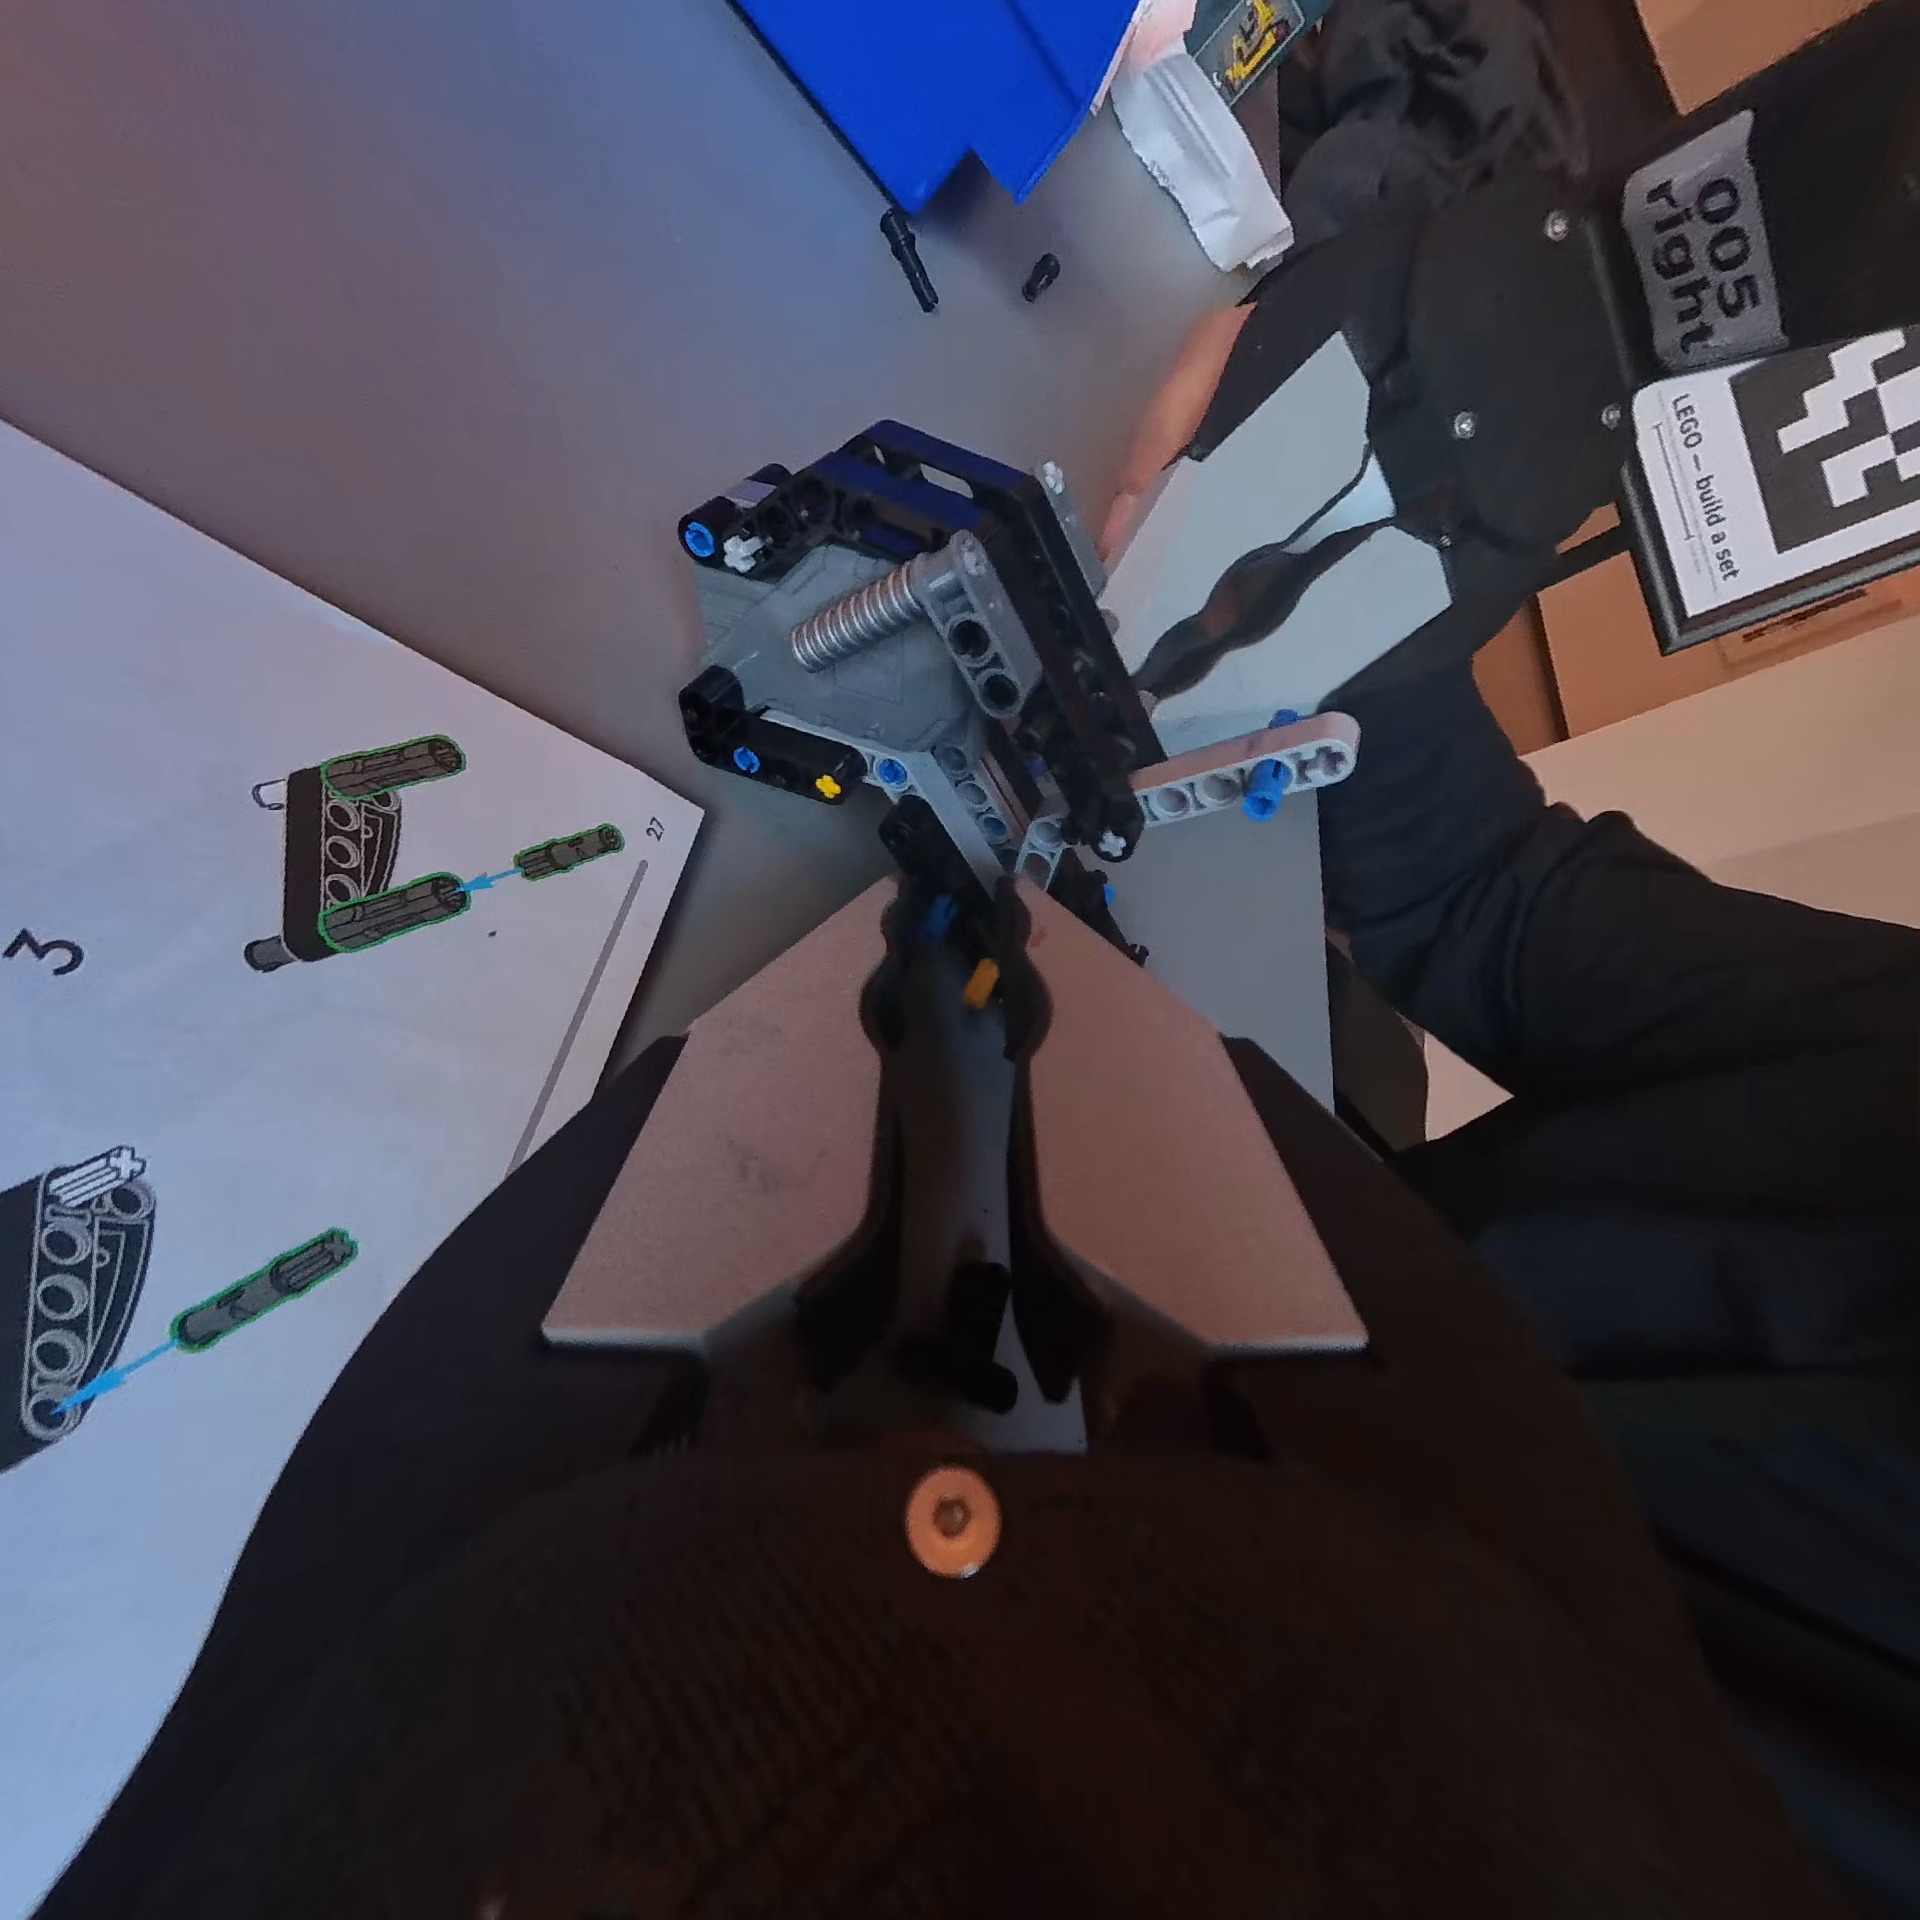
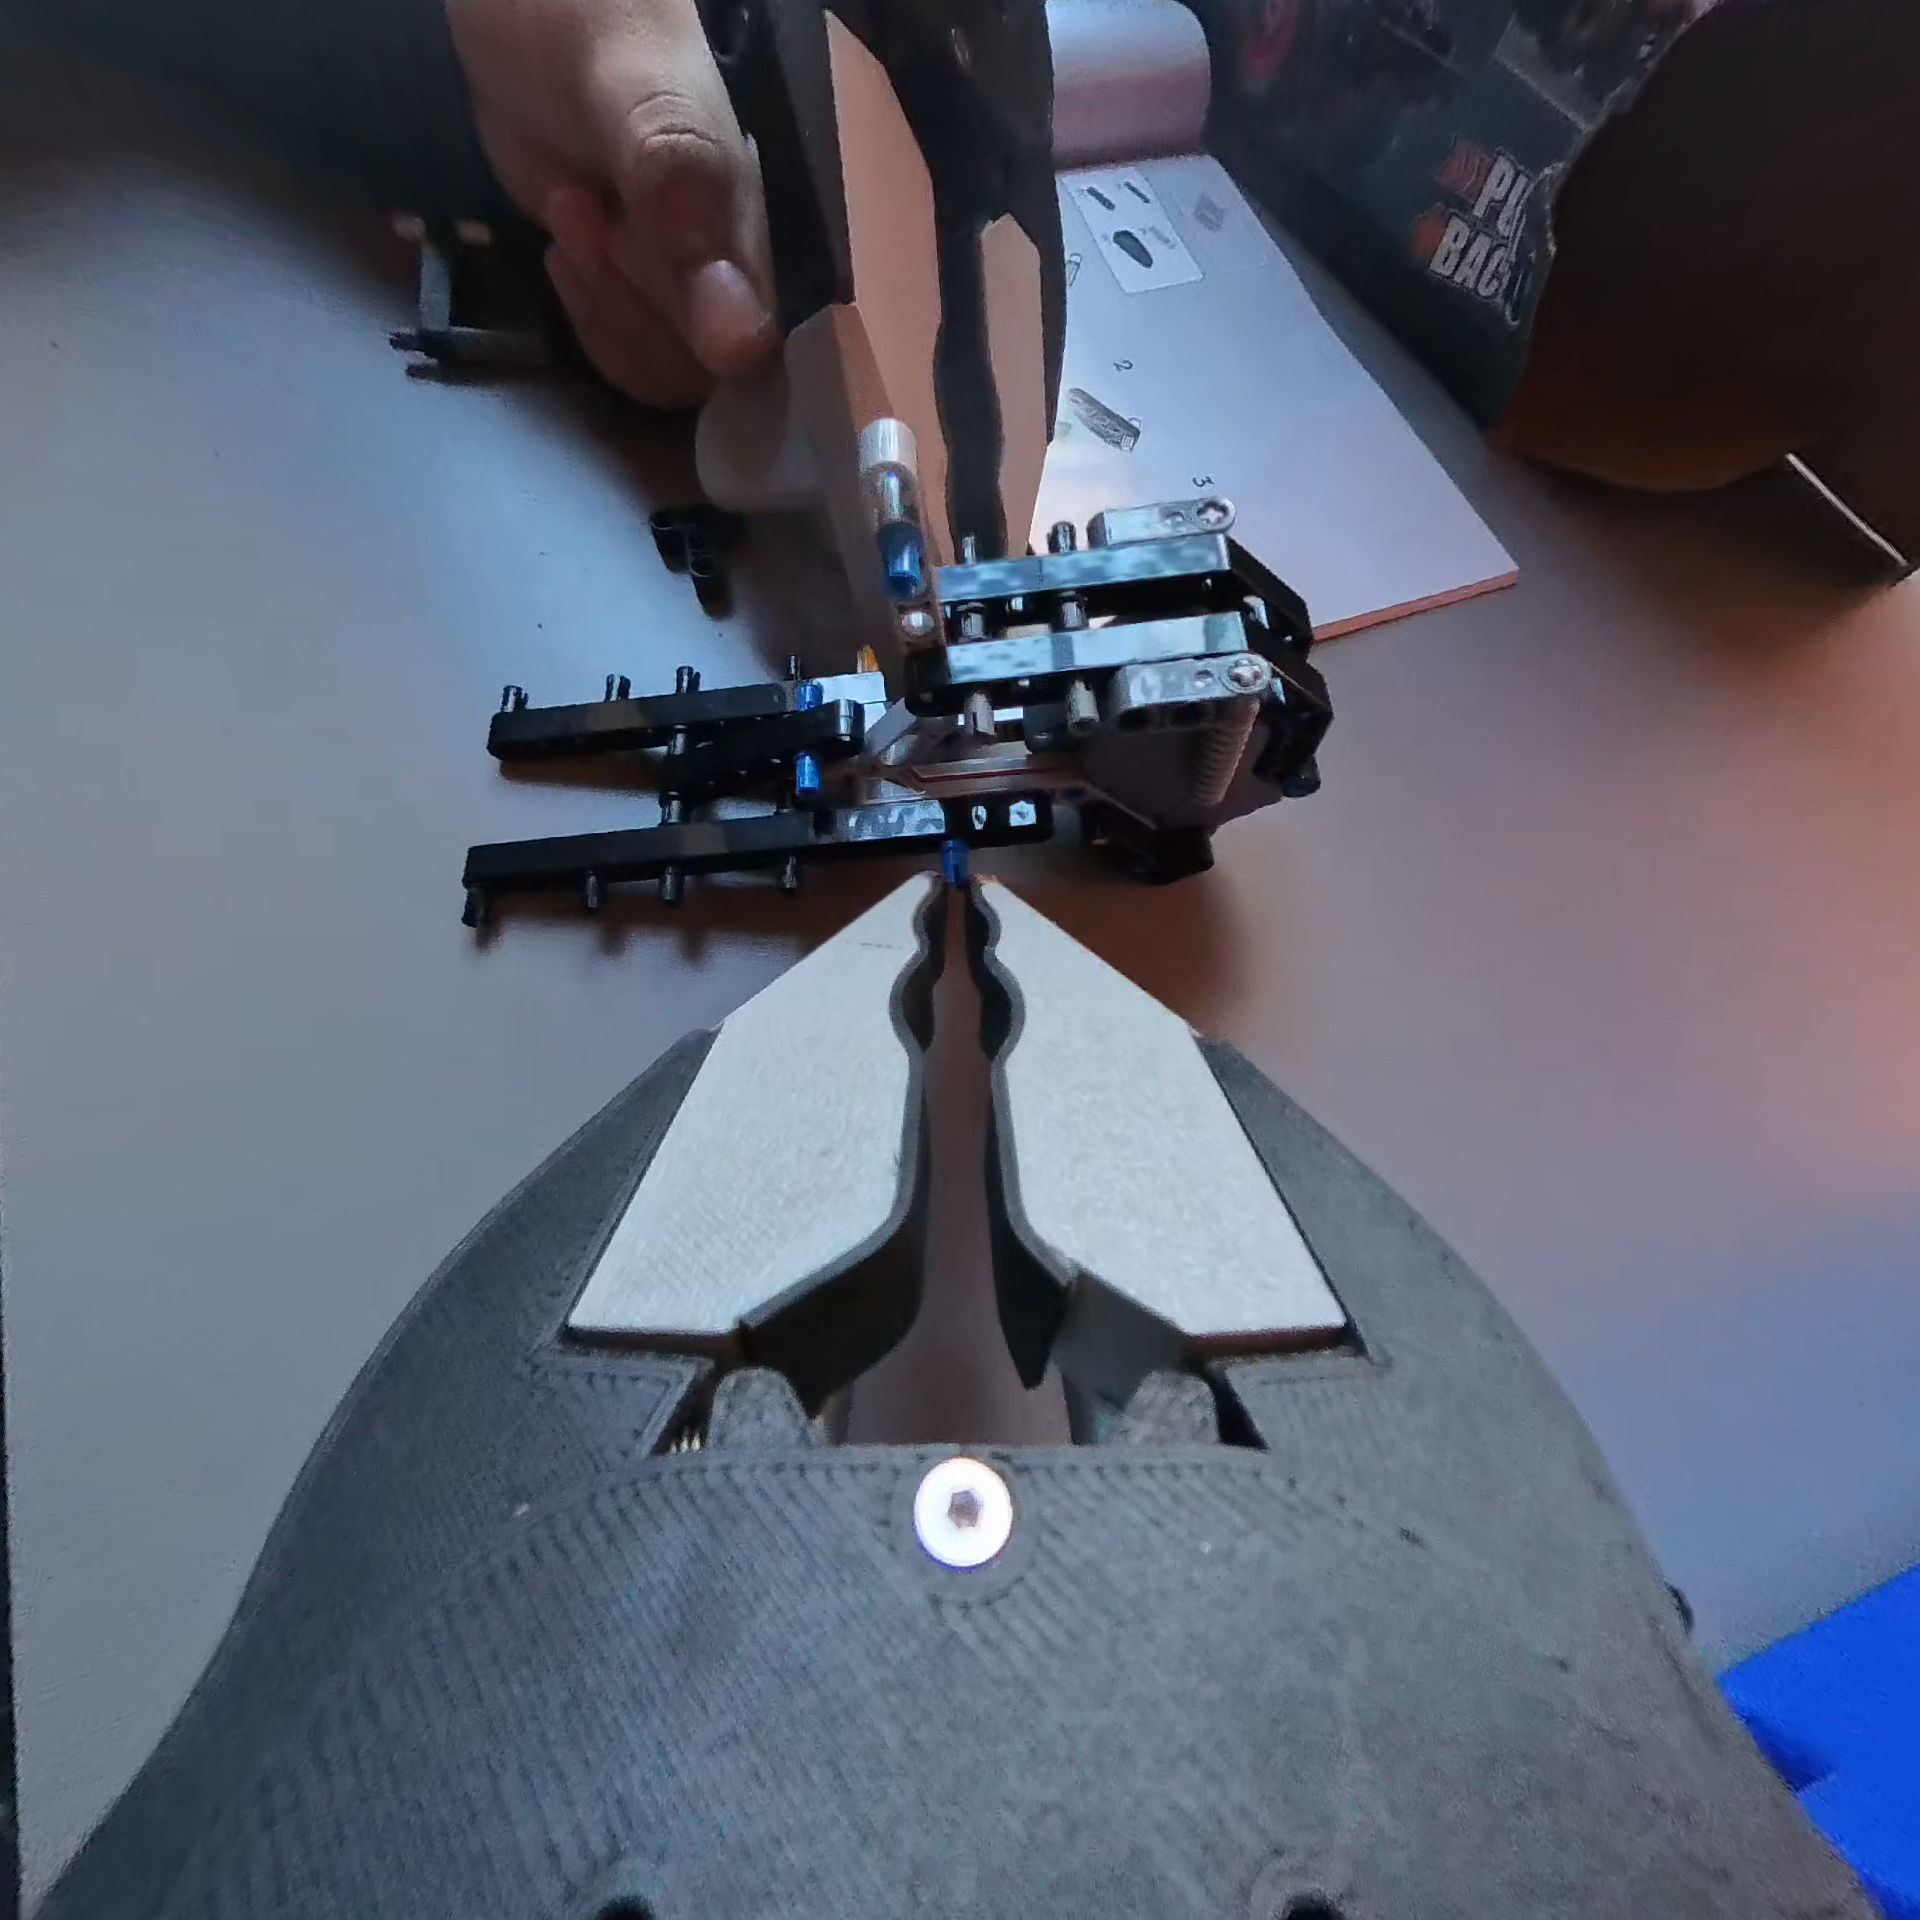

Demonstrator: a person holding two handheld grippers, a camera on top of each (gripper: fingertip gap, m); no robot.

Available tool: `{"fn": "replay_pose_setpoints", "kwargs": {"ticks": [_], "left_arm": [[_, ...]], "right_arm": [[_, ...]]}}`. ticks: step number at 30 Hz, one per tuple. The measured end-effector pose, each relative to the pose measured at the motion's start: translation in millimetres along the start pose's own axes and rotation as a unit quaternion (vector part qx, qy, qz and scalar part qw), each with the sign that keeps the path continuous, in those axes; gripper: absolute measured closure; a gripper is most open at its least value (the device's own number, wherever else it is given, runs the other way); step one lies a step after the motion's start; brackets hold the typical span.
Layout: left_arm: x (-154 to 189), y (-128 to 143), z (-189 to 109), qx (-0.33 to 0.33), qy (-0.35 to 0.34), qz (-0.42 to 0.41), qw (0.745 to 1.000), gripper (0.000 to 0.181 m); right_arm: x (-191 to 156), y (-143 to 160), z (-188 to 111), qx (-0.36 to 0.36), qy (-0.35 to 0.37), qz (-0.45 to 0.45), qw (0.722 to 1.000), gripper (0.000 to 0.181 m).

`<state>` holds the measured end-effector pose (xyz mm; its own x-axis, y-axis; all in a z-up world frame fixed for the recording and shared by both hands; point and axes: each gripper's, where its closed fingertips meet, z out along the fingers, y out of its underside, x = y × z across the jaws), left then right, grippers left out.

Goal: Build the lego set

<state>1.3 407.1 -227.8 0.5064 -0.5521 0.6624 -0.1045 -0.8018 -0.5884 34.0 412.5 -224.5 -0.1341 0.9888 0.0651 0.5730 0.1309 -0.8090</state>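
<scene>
The lego assembly (image 1: 904, 644) is a block of black, grey and dark blue beams with a grey spring. My left gripper (image 1: 951, 920) is shut on its near end, where blue and yellow pins show. In the right wrist view the assembly (image 2: 1091, 686) rests low over the table, and the left gripper (image 2: 935, 468) comes down onto it from above. Two long black beams (image 2: 665, 727) with pins stick out to its left. My right gripper (image 2: 956, 885) is shut on a small blue pin (image 2: 953, 860) at the assembly's near side. A light grey beam (image 1: 1247, 769) carries another blue pin.
The instruction booklet (image 1: 260, 935) lies open at the left and also shows in the right wrist view (image 2: 1247, 416). A blue bin (image 1: 935, 94) stands behind, with two loose black pins (image 1: 909, 260) beside it. A hand (image 2: 644, 239) holds the left gripper. Loose black parts (image 2: 696, 540) lie behind the assembly. There is about 4 cm between the tips of the two grippers.
</scene>
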Motion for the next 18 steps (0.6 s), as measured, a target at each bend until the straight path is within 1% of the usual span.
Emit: {"fn": "replay_pose_setpoints", "kwargs": {"ticks": [10, 15, 18], "left_arm": [[0.4, 1.4, 0.1, -0.001, -0.003, 0.007, 1.000, 0.169], [0.6, 1.8, 0.2, -0.002, -0.004, 0.008, 1.000, 0.169], [0.5, 1.5, 0.0, 0.000, -0.005, 0.008, 1.000, 0.170]], "right_arm": [[-1.8, 0.3, 1.4, -0.003, -0.019, 0.009, 1.000, 0.181], [-2.5, -0.7, 3.1, -0.006, -0.011, -0.008, 1.000, 0.181], [-2.7, -0.9, 3.2, -0.003, -0.023, 0.005, 1.000, 0.181]]}}
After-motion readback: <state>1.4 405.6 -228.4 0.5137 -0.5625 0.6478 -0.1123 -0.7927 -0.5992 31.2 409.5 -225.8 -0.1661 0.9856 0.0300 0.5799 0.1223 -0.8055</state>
